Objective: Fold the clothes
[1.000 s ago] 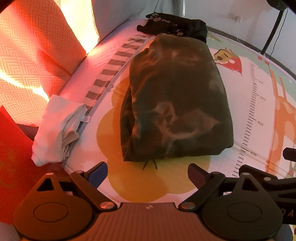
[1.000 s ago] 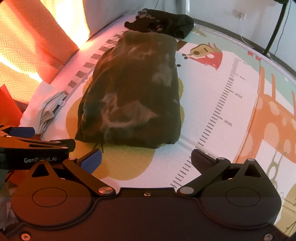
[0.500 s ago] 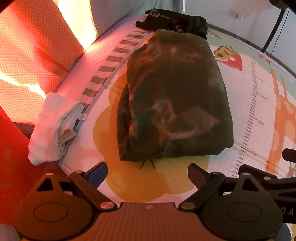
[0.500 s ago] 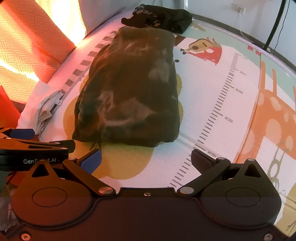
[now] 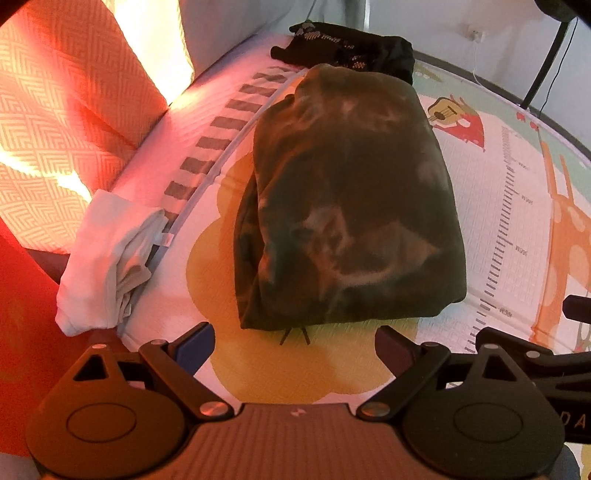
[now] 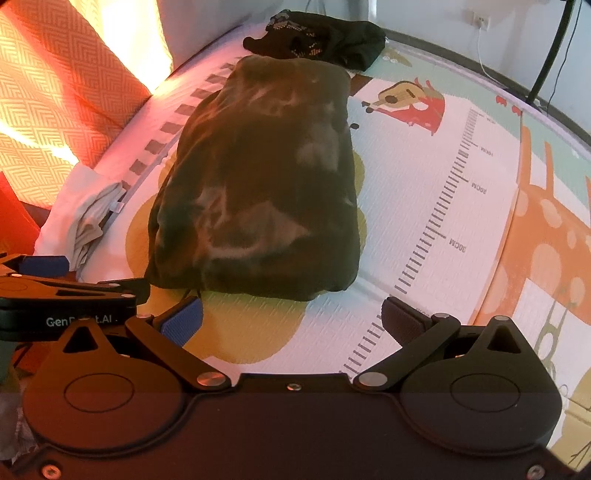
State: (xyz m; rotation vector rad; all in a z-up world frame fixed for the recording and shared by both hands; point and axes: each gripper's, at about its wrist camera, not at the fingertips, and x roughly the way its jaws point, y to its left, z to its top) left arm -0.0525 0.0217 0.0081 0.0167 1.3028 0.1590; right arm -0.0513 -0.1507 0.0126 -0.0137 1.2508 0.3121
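While both tools hover short of it, we see the folded dark green garment (image 5: 347, 206) lying on the play mat (image 5: 517, 221), apart from every finger. Left gripper (image 5: 294, 345): spread wide, holding nothing. Right gripper (image 6: 291, 319): likewise wide. A black garment (image 6: 321, 37) lies just beyond; 1 white cloth (image 5: 107, 258) sits left.

A home room: children's play mat (image 6: 461, 155), orange sofa cushions (image 5: 66, 110), wall socket (image 6: 480, 20).

Three garments are counted — one folded dark green garment (image 5: 351, 199), one black garment (image 5: 347, 55), one white cloth (image 5: 107, 258) — on one play mat (image 5: 517, 206).
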